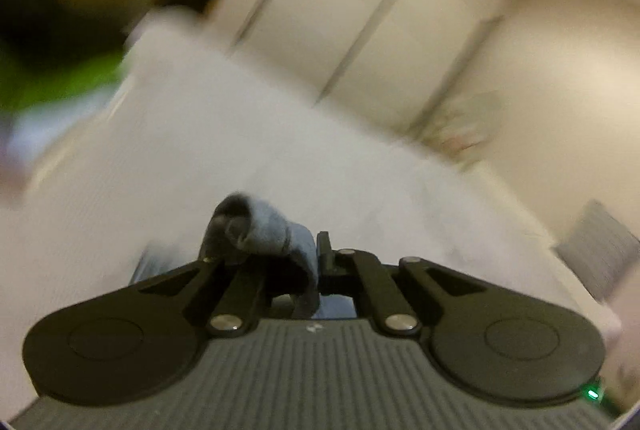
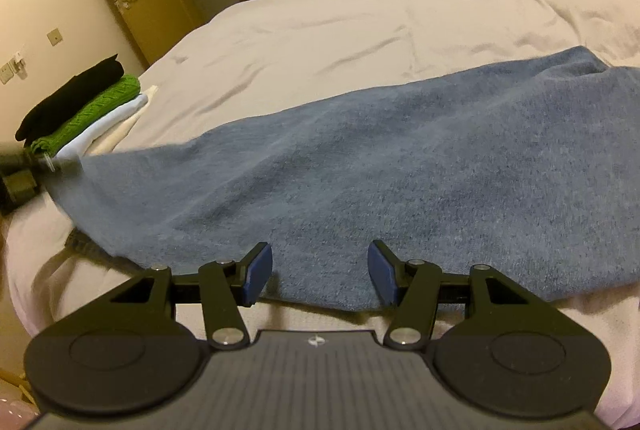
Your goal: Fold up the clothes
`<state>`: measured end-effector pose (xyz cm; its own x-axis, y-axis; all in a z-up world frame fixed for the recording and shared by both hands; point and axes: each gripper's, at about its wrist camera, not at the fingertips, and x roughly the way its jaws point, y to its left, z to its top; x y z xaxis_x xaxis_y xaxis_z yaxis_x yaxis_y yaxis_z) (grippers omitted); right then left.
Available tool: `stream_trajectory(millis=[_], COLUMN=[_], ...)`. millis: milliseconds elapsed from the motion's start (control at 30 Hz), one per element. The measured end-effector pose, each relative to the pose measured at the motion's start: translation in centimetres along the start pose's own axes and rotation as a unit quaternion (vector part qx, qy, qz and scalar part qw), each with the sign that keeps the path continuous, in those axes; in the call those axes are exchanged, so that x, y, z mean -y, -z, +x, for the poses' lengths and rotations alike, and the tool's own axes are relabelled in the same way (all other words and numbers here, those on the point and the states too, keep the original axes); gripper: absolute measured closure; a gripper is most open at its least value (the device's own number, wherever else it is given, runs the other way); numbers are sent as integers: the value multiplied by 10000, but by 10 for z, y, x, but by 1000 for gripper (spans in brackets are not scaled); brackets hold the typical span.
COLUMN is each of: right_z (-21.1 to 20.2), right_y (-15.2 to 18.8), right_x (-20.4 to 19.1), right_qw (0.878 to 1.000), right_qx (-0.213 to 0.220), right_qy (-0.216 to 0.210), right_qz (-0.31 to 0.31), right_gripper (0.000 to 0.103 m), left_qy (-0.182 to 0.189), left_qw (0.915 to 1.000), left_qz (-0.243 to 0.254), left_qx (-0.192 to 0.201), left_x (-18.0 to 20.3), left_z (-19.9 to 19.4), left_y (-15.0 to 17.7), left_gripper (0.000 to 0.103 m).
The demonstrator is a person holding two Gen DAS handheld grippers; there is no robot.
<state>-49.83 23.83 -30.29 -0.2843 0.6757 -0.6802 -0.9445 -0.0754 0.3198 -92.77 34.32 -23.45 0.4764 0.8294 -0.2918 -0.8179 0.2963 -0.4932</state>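
Four folded garments (image 2: 80,106) stacked on bed (image 2: 320,26) beside blue cloth (image 2: 360,170).

No readable text, label, brand name or number anywhere in either view. Only a small pale emblem, too small to make out, at the top centre of the ribbed grey gripper body (image 2: 316,341), lower middle of the frame; same mark, blurred, in the left wrist view.

The sweater (image 2: 360,166) is plain heathered blue on a white bedsheet (image 2: 340,26). The folded stack (image 2: 80,106) runs black, green, white.
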Motion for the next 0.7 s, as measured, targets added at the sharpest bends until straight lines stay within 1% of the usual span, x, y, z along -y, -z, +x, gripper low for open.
stream_trajectory(millis=[67,100,133,167,200,267,300,333,400,467,500,600,667,700], right_z=[0,0,0,0,0,-1,-2,-4,-6,-8,-8,-13,-18,-20], right_y=[-1,-1,-2,-2,-2,-4,-4,-4,-4,-3,-2,2,6,7], right_x=[1,2,4,4,5,5,4,4,3,4,5,9,12,15], right_qw=[10000,10000,10000,10000,9999,10000,10000,10000,9999,9999,9998,9993,9985,9980], right_qx=[12,16,19,20,15,-6,1,11,28,37,37,54,61,60], right_qy=[4,2,0,0,-1,-3,14,34,79,133,161,315,447,522], right_qz=[30,53,76,94,102,55,22,-13,-61,-82,-93,-204,-301,-352], right_gripper=[47,47,47,47,47,47,47,47,46,45,45,45,45,45], left_qy=[-86,-347,-725,-1109,-1480,-1656,-1553,-1543,-1606,-1656,-1752,-2001,-2188,-2172], left_qw=[9993,9990,9972,9911,9801,9652,9668,9675,9704,9697,9681,9649,9604,9604], left_qz=[251,223,85,-187,-460,-1093,-1289,-1329,-1162,-1063,-1013,-722,-500,-468], left_qx=[261,152,-179,-714,-1238,-1702,-1570,-1502,-1379,-1446,-1476,-1539,-1648,-1684], left_x=[7,-2,-17,-38,-59,-90,-95,-94,-87,-78,-76,-69,-59,-55], left_z=[-10,-9,-2,9,20,25,18,15,15,15,14,10,2,-6], left_y=[5,14,26,41,55,80,82,78,70,69,69,71,75,77], left_gripper=[99,94,92,87,86,90,91,91,87,87,95,95,94,94])
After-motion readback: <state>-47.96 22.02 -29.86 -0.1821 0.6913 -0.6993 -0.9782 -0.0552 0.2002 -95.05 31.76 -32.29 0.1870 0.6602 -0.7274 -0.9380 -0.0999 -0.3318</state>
